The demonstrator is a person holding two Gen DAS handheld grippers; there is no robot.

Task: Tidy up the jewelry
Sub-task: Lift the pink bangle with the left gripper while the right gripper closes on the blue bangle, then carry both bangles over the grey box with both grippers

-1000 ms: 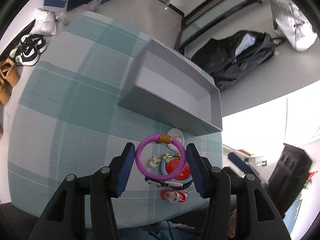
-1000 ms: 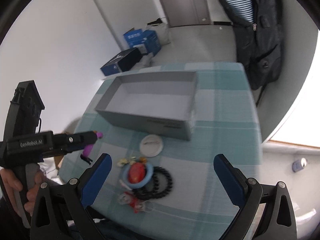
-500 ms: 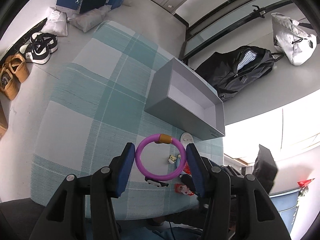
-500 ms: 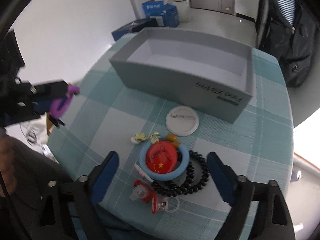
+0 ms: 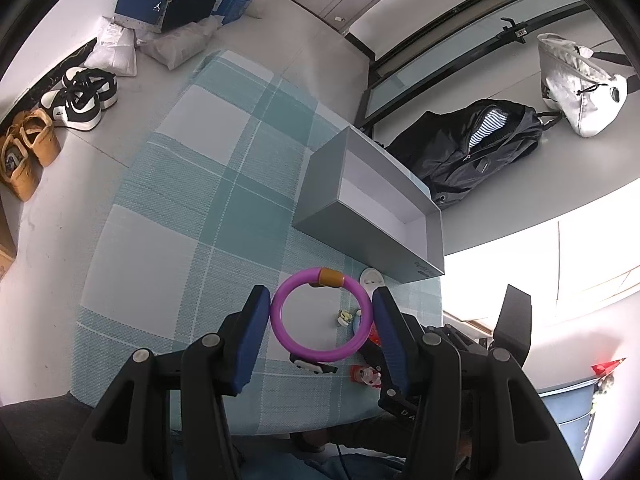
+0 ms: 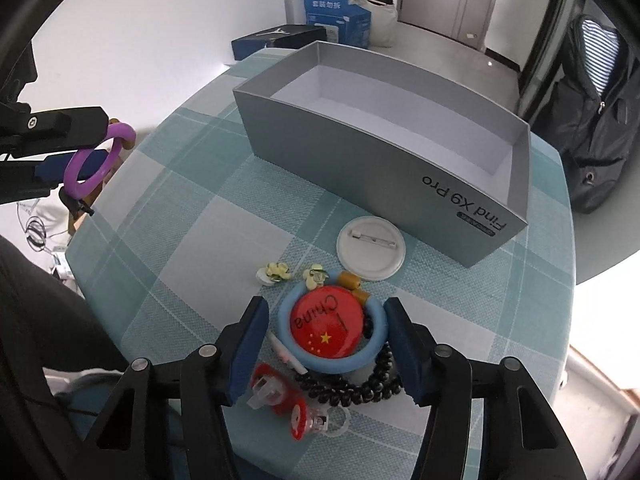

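Grey box (image 6: pixel 384 152) open-topped; white badge (image 6: pixel 371 247) seemingly crowds its front

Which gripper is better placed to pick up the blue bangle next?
Right. The right gripper is open and straddles the blue bangle on the table, while the left gripper is shut on the purple bangle, held off to the side.

Pale floor (image 5: pixel 328 32), white walls (image 6: pixel 192 8), checked tablecloth (image 5: pixel 192 184).
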